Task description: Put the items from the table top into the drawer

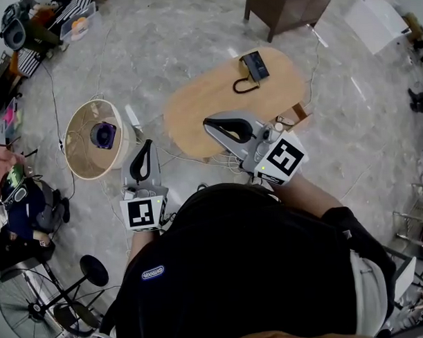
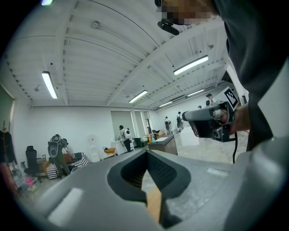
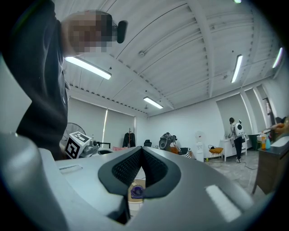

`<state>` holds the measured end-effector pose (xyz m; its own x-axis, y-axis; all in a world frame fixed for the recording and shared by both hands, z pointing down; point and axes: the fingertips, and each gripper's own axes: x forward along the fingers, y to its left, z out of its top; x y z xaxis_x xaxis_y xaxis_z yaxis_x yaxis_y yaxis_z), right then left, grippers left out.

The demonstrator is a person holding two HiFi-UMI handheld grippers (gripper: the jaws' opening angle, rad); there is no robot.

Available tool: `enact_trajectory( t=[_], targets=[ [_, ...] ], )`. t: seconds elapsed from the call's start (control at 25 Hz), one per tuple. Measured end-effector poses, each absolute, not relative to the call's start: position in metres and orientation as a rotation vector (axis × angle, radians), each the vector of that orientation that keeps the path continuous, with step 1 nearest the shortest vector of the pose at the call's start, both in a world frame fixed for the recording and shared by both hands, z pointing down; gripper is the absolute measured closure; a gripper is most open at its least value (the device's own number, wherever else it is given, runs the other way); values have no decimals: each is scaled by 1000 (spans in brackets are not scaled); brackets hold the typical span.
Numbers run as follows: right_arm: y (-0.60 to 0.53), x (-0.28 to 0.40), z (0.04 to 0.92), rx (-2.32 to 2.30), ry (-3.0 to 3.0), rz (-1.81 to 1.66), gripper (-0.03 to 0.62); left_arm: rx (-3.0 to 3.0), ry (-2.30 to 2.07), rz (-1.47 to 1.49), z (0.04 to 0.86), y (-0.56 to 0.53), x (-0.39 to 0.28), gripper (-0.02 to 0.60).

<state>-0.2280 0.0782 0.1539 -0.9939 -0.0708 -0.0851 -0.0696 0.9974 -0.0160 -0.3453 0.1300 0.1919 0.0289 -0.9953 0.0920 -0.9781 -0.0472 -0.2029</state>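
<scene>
An oval wooden table [image 1: 195, 106] carries a black device with a looped black cable [image 1: 253, 66] near its far end. My right gripper [image 1: 207, 122] hangs over the table's near edge, shut and empty, pointing left. My left gripper [image 1: 149, 142] is off the table to the left, over the floor, shut with nothing in it. In the left gripper view the jaw tips [image 2: 146, 152] meet, and the right gripper [image 2: 210, 124] shows at the right. In the right gripper view the tips [image 3: 142, 149] also meet.
A round beige side table [image 1: 83, 159] with a purple object [image 1: 103, 134] on it stands left of the left gripper. A dark wooden cabinet [image 1: 289, 6] stands beyond the oval table. Cables lie on the marble floor. Fans and clutter fill the left edge.
</scene>
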Motion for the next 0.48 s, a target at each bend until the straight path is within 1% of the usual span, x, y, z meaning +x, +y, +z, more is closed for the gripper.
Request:
enact_trajectory(
  t=[0.48],
  targets=[
    [67,-221,156,-180,3047,-34,565,-2191,2152,-362,204,130,-355,580]
  ],
)
